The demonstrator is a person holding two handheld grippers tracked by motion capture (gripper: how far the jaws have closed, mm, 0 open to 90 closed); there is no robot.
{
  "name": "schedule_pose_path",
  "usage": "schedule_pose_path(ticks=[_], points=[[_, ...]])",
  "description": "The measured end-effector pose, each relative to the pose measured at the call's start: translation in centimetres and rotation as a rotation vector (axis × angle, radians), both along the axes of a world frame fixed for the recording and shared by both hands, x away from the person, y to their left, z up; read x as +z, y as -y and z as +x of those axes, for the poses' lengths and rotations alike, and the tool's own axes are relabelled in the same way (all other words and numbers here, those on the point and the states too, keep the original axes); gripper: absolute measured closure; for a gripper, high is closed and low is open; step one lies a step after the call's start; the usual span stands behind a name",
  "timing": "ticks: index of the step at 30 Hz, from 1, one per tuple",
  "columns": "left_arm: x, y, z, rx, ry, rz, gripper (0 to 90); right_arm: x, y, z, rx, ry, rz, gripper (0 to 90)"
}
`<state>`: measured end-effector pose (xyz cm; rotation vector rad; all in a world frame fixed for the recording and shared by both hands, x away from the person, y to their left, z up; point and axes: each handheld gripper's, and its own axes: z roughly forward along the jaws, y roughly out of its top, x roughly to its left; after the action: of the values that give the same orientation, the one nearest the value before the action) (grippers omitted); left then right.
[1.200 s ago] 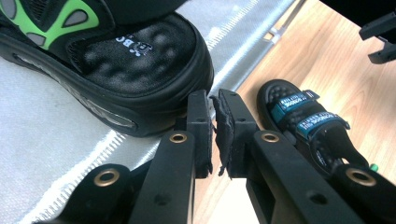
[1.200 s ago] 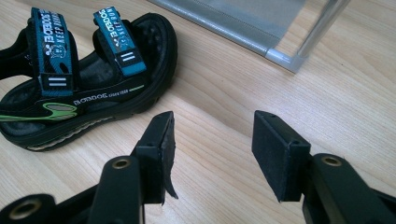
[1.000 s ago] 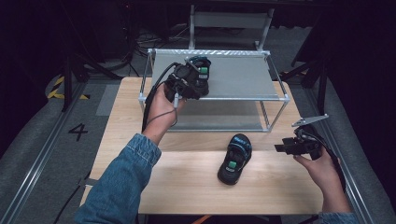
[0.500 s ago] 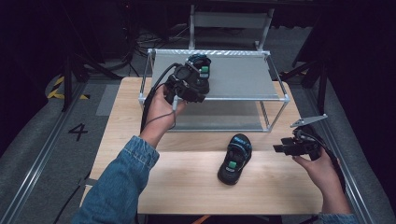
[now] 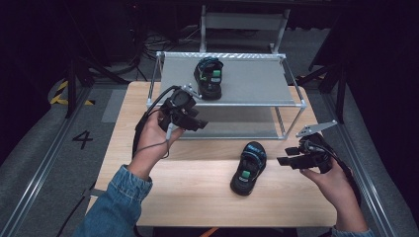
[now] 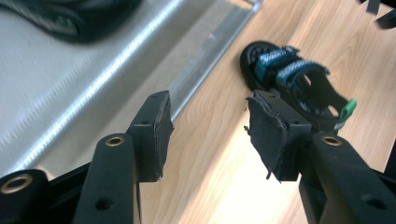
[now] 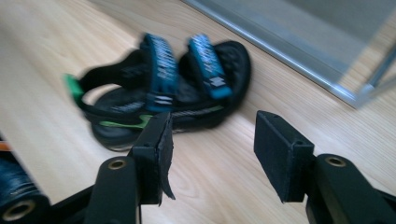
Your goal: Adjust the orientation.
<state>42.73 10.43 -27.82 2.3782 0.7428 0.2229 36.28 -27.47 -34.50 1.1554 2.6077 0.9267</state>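
One sandal placed on rack; second sandal on table, nine o'clock of right gripper, pending. Both jaws spread, empty; left gripper just opening.

Left forearm wears a blue denim sleeve, cuff turned at the wrist. Right wrist shows a thin edge of blue cuff at the frame bottom. Left gripper: black body, black cable looping down past the hand. Right gripper: black, grey three-cornered plate on top. Fingers are black bars with brass-ringed screw holes; their black pads are frayed and ragged at the edges.
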Motion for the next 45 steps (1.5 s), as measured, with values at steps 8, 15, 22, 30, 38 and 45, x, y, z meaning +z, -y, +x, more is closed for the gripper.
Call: schedule_pose_path(ticks=[8,15,22,30,38,45], points=[[-2.0,-1.0,-1.1,0.009,-0.033,0.040,48.3,0.5,-3.8,-1.0,0.112,-0.018,0.004,48.7],[-3.3,-1.7,-0.8,0.030,-0.083,0.078,46.8,-0.3,-6.5,-1.1,0.177,-0.053,-0.019,50.0],[-4.5,-2.3,-0.3,0.053,-0.123,0.116,46.2,-1.7,-8.6,-0.7,0.222,-0.089,-0.048,53.6],[-5.2,-3.0,-0.1,0.072,-0.159,0.119,44.9,-2.8,-10.4,-0.6,0.265,-0.116,-0.116,75.1],[-5.2,-3.3,0.1,0.067,-0.157,0.118,45.7,-2.0,-10.3,-1.5,0.275,-0.084,-0.144,86.4],[-5.5,-3.4,0.4,0.065,-0.176,0.128,45.7,-1.2,-8.7,-2.3,0.239,-0.089,-0.169,86.3]])
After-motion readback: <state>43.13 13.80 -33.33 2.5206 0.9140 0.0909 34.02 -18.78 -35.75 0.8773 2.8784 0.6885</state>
